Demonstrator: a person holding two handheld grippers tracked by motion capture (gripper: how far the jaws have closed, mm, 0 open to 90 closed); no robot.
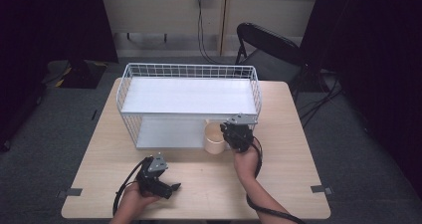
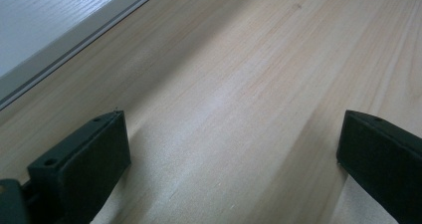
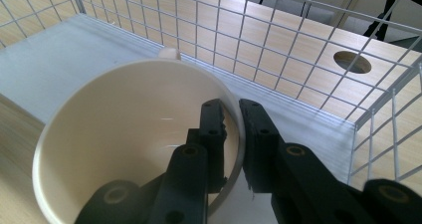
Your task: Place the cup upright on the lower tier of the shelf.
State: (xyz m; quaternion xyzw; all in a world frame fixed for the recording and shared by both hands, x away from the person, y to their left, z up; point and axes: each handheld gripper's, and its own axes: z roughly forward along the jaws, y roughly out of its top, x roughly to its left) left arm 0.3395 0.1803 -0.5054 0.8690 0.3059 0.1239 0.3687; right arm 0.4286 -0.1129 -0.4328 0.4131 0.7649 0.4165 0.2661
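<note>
The cream cup [image 1: 214, 138] stands at the front right corner of the white wire rack [image 1: 189, 102], on its lower shelf edge. The right gripper [image 1: 238, 133] has its jaws pinched on the cup's rim, one inside and one outside. In front of the rack, the left gripper [image 1: 155, 176] lies low over the tabletop [image 1: 293, 154], jaws spread wide and holding nothing.
</note>
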